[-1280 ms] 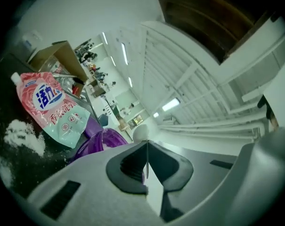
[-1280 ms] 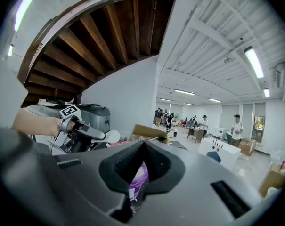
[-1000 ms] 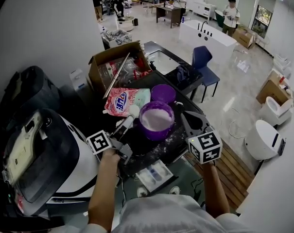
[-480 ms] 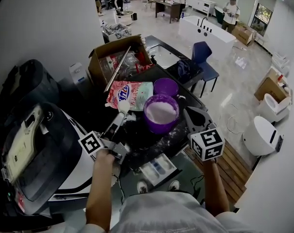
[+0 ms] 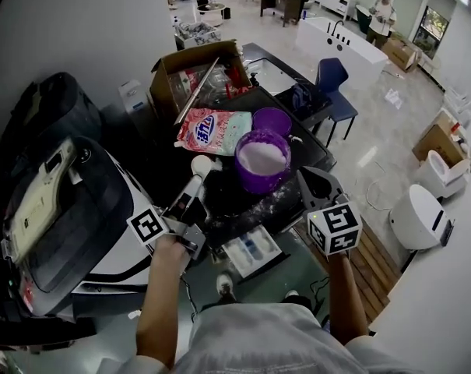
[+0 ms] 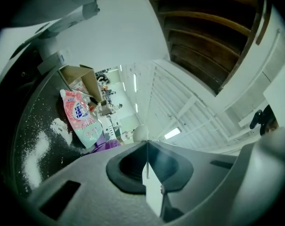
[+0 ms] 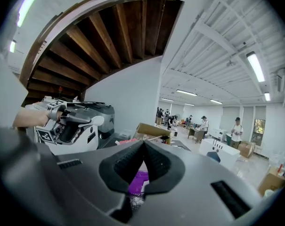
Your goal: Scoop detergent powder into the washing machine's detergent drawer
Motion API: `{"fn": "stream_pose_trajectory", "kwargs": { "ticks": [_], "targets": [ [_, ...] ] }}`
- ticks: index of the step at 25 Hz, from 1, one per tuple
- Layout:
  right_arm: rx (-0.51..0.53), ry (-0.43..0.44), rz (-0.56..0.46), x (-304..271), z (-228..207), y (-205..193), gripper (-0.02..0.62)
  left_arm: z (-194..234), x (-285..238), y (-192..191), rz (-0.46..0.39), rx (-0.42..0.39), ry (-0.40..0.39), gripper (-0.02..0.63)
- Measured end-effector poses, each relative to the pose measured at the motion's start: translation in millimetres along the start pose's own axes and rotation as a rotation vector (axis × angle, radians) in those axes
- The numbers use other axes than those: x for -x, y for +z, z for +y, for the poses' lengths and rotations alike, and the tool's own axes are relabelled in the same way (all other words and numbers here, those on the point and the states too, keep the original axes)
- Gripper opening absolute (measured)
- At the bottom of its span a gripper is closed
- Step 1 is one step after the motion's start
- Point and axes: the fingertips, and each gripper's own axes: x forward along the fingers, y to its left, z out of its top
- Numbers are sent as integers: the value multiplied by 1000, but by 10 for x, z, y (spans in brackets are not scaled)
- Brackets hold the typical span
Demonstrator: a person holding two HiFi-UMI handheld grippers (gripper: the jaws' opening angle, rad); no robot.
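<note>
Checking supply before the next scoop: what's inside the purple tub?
White powder nearly fills the purple tub. Its depth is hidden by the wall. The scoop is outside.

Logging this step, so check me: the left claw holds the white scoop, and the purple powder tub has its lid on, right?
Wrong on the lid: it lies behind the purple tub, which stands open, powder showing. The left claw does hold the white scoop. The head view shows this.

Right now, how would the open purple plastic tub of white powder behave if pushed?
The purple plastic tub looks nearly full of white powder, so probably heavy, sliding rather than tipping. Lidless, it may spill if jolted.
</note>
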Motion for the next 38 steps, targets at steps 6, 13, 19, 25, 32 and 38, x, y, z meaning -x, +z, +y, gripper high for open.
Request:
{"fn": "stream_pose_trajectory", "kwargs": {
  "ticks": [6, 13, 19, 25, 32, 38],
  "targets": [
    [45, 136, -80, 309, -103, 56, 6, -288, 213, -475, -152, -61, 86, 14],
    [74, 244, -71, 984, -345, -295, 6, -637, 464, -1285, -288, -110, 197, 14],
    [67, 265, -50, 1420, -457, -464, 6, -857, 713, -1669, -341, -103, 255, 13],
    [35, 263, -30, 1517, -292, -564, 6, -864, 845, -1836, -251, -175, 283, 14],
    [7, 279, 36, 1393, 106, -831, 6, -179, 1197, -2095, -34, -220, 512, 14],
    [-17, 292, 121, 1281, 378, -1134, 6, 322, 1268, -2210, 193, -356, 613, 14]
  ]
}}
